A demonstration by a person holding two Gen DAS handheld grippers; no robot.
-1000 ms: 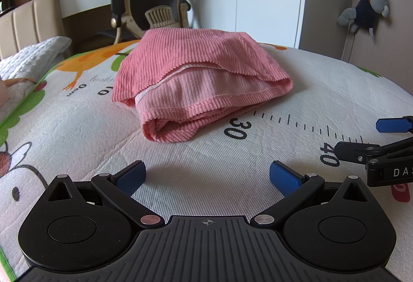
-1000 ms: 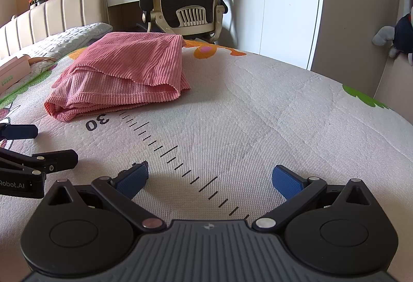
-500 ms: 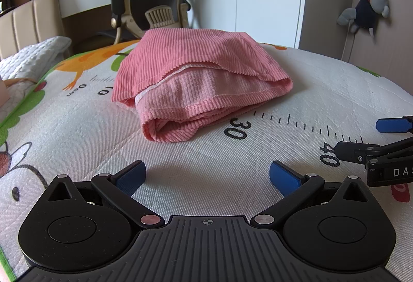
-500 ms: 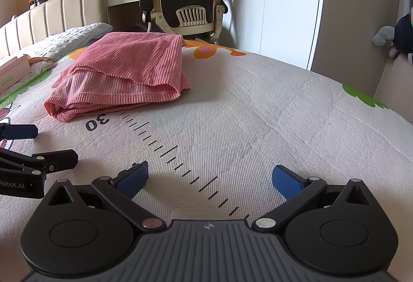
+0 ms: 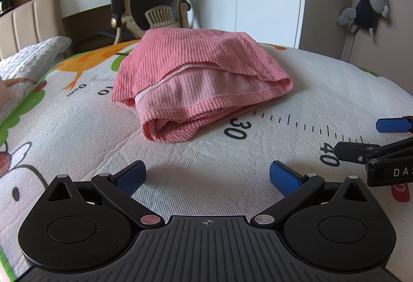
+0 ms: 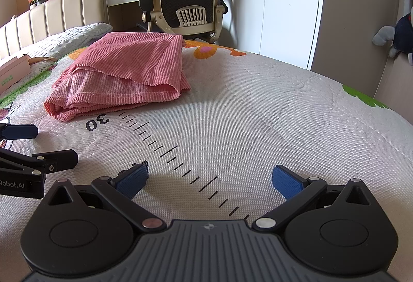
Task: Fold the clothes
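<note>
Folding is looking finished: pink garment [image 5: 196, 86] is lying folded on the mat [image 5: 322, 91] at your 12 o'clock while left gripper [image 5: 207, 175] and right gripper [image 6: 210, 178] are resting wide, empty.

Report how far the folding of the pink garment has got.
Done: the pink garment lies folded into a compact stack of layers on the printed mat, beside the 30 mark. In hand: nothing; the left tool and right tool are both open and empty, short of the garment. Left: perhaps squaring the uneven front edges; no other clothing is visible.
</note>
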